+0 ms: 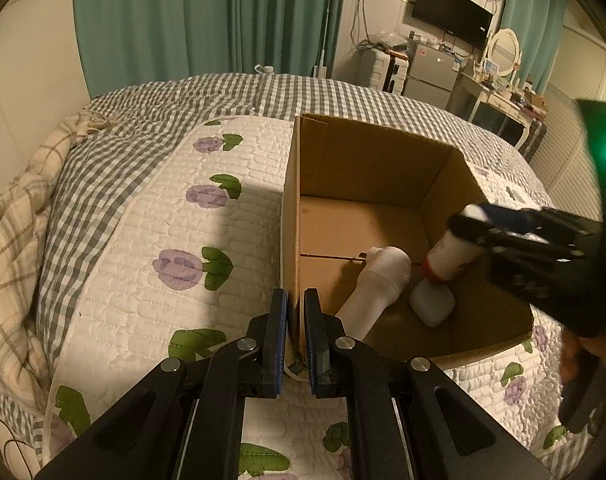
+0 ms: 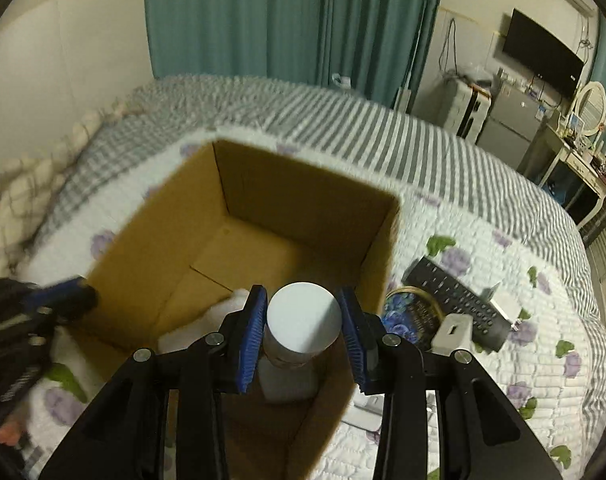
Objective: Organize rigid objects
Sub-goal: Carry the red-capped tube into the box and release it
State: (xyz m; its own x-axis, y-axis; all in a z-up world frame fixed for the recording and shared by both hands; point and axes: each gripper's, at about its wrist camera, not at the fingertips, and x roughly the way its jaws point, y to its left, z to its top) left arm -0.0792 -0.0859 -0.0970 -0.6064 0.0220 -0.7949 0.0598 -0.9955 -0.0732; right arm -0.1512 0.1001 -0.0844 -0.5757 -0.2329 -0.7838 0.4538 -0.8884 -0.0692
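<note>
Right wrist view shows you the white bottle (image 2: 303, 320) between the blue pads of your right gripper (image 2: 303, 332), which is clamped on its neck just under the round cap, so the bottle hangs over the near corner of the cardboard box (image 2: 303, 184). From the left wrist view the same bottle (image 1: 449, 256) is tilted, and its red collar is just above a small white case (image 1: 431, 303) that lies on the box floor; I cannot tell if they touch. Beside the case, a long white cylinder-like object (image 1: 377, 284) leans on the floor of the box, with its near end close to the wall that your left gripper (image 1: 295, 340) pinches; its jaws are together on this thin cardboard edge, and this holds the box steady on the bed (image 1: 143, 240). So I judge the task is partly done: two things are already inside the box and the third is over it but not yet released. Outside the box, on the quilt at its right side, you have more to collect: a black remote control (image 2: 459, 304), a round tin with blue flowers (image 2: 413, 312), a small white block (image 2: 453, 330) and one more white flat thing (image 2: 367, 412) near the box corner, half hidden by the gripper. The far half of the box is empty.
</note>
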